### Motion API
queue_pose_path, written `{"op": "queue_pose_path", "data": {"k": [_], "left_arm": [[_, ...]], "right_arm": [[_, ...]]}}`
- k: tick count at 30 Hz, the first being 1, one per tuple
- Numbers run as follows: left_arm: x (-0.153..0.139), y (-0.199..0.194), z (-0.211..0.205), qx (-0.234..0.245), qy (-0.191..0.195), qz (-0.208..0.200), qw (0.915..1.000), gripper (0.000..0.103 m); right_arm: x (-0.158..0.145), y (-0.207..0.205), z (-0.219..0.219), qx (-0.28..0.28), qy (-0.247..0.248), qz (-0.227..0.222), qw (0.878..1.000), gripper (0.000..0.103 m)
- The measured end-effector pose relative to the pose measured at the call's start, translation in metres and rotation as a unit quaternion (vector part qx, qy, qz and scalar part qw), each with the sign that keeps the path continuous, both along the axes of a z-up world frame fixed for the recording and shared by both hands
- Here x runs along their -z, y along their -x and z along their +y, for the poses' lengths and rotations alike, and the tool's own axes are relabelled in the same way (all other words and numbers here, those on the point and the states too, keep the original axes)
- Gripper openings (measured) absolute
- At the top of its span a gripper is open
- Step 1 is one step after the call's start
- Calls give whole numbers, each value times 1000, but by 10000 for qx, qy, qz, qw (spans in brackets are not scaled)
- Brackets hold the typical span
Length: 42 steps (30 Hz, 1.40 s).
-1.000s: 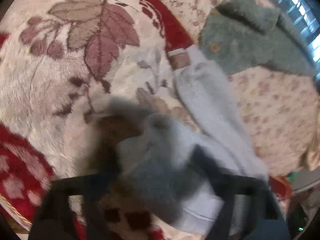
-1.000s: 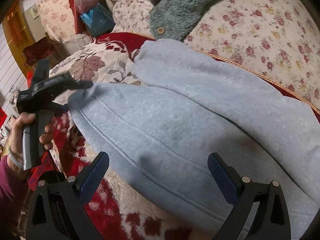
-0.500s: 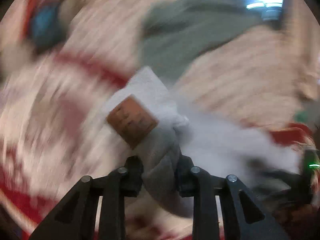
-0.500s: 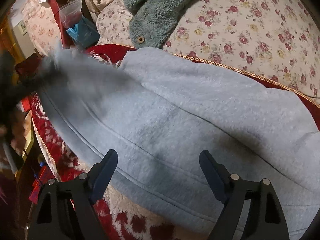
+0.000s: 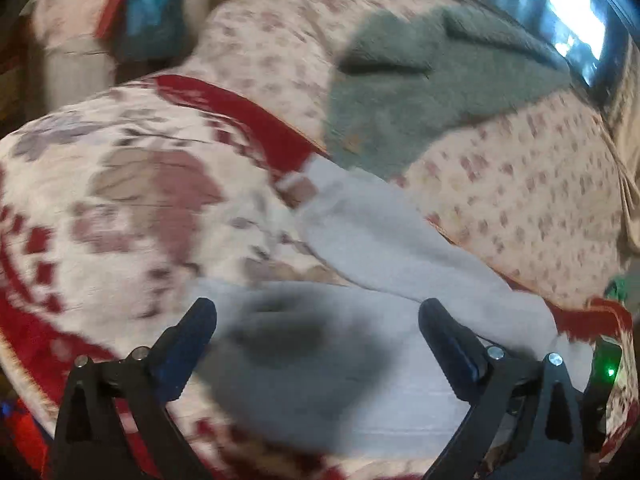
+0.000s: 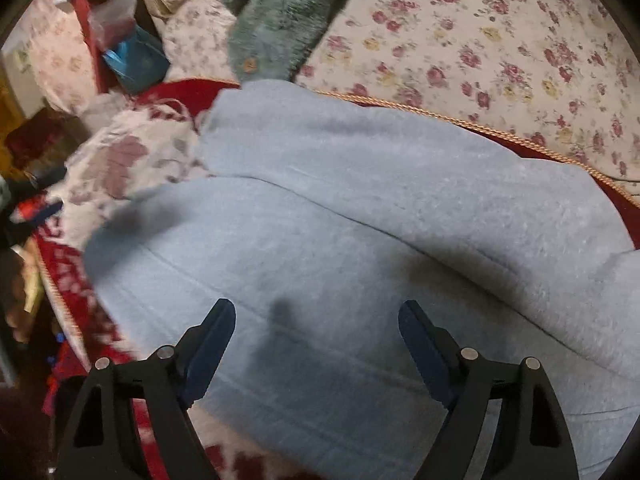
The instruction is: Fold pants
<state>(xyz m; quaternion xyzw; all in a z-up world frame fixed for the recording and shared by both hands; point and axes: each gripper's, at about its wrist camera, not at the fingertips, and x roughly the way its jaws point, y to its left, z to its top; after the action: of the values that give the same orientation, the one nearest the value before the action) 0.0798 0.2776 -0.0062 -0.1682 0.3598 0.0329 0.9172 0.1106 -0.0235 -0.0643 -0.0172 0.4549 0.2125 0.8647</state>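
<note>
Two grippers hang over the grey pants (image 6: 360, 220) spread on a red-and-cream leaf blanket (image 5: 132, 200): the left gripper (image 5: 316, 312), its jaws just sprung wide and empty, and the right gripper (image 6: 316, 316), likewise spread, gripping nothing.

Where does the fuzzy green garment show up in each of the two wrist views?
Left wrist: green garment upper centre-right, beyond the grey pants.
Right wrist: green garment top centre, beyond the pants.
Shared landmark: the floral bedspread under it.
</note>
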Motion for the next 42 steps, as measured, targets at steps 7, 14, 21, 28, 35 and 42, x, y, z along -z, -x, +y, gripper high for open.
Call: {"op": "queue_pose_path", "data": {"k": [7,14,21,28,35,42], "left_arm": [[87,-70,-2,-127,-327,1565,9870,92],[61,-64,1,121,-172,1143,9932,92],[76,-83,-4,176,207,1565,9873,93],[47,-91,-9,9,-30,1133,9936,93],[31,-106,-16,156,-289,1068,9937,93],[42,-139,-1,188,253,1451,9889,93]], "right_arm": [[15,2,-4,-293,354,43,9989,86],[0,21,-26,-248,472,-268,9982,87],[9,7,-38,-90,484,30,9988,88],[-27,2,-52,187,106,-503,9985,88],[-41,-9,-74,481,-76,-466,9977,88],[-43,-13,-100,688,-162,-432,9966,88]]}}
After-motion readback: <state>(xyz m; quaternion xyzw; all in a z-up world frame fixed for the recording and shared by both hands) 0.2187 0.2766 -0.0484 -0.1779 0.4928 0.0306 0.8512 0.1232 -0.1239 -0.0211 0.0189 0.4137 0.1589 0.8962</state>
